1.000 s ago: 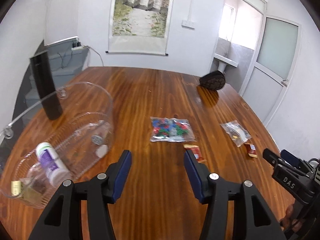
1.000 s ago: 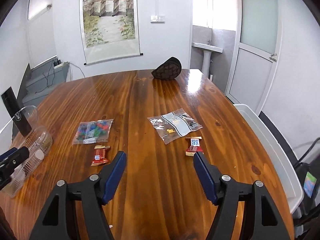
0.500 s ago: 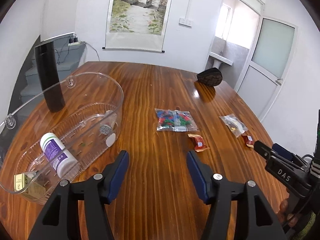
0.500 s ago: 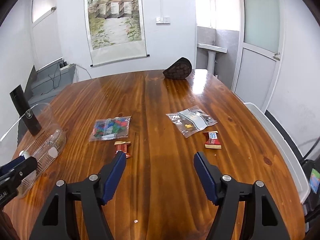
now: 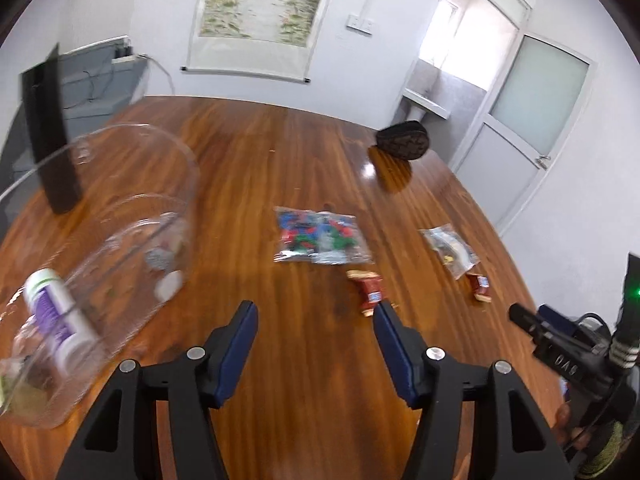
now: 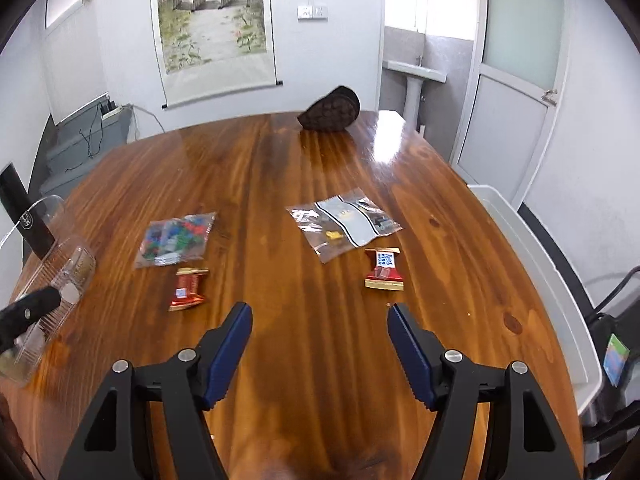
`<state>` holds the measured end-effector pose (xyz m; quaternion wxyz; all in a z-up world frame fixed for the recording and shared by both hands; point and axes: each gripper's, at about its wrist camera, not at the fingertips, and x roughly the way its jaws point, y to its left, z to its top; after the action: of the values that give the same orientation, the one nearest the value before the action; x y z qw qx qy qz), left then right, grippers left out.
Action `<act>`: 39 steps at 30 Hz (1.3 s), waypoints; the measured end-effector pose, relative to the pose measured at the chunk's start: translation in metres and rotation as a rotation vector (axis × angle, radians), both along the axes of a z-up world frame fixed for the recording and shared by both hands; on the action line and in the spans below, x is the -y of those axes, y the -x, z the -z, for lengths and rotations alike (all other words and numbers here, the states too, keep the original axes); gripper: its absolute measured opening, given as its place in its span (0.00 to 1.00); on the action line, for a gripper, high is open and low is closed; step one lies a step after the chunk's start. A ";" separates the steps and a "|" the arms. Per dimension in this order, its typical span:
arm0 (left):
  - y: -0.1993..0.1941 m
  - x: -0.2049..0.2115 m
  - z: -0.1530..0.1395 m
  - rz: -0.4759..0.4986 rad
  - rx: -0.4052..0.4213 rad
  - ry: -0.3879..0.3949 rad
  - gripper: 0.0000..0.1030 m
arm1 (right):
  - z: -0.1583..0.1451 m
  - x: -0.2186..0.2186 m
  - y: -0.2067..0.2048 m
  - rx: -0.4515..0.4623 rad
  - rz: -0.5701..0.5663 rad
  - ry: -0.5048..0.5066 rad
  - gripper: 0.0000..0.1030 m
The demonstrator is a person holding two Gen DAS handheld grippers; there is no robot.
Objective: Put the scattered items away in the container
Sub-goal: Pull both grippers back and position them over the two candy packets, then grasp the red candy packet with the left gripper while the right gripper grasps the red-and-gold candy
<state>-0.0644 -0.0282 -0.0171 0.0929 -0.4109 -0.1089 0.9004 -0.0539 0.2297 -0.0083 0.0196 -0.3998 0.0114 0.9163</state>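
Scattered packets lay across the polished brown wooden table (image 6: 320, 360), toward its middle. I saw a clear plastic bag of small red, blue and green pieces (image 5: 322, 238) nearest the container, and just on my side of it a red foil-wrapped candy (image 5: 369, 289). Farther toward the table's right edge sat a clear zip bag with a pale printed panel and tiny parts (image 6: 345, 226), with a second red candy wrapper bearing a blue-and-white label (image 6: 385, 270) just beside its near corner.

At the left edge of the table stood the clear plastic oval container (image 5: 120, 248), blurred in my left view. Inside it lay a white bottle with a purple label and green-edged cap (image 5: 56, 312) on its side, a yellowish item at the near end that I could not make out, and small round pale and grey things at the far end.

My left tongs (image 5: 314, 312) were spread with nothing between the blue pads, above bare wood near the first candy. My right tongs (image 6: 320, 316) were also spread and empty, over the table between the two candies.
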 end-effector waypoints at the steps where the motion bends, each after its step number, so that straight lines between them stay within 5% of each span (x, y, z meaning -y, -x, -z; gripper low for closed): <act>1: 0.006 -0.004 0.003 0.003 0.018 -0.013 0.59 | 0.001 -0.004 0.002 0.003 -0.005 0.003 0.69; 4: 0.018 -0.018 0.012 0.020 0.054 -0.049 0.59 | 0.003 -0.019 0.007 -0.003 -0.014 -0.016 0.69; 15: 0.049 -0.094 0.042 0.097 0.081 0.142 0.59 | 0.032 -0.073 0.043 0.031 -0.026 -0.029 0.68; 28: 0.046 -0.066 0.042 0.029 0.069 0.102 0.59 | 0.069 -0.084 0.100 0.113 0.041 -0.014 0.64; 39: 0.062 -0.089 0.052 0.052 0.096 0.133 0.59 | 0.062 -0.084 0.081 0.080 0.037 -0.021 0.60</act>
<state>-0.1262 0.0604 -0.0686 0.0835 -0.4614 -0.0425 0.8822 -0.1346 0.3141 -0.0706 0.0412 -0.4357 0.0083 0.8991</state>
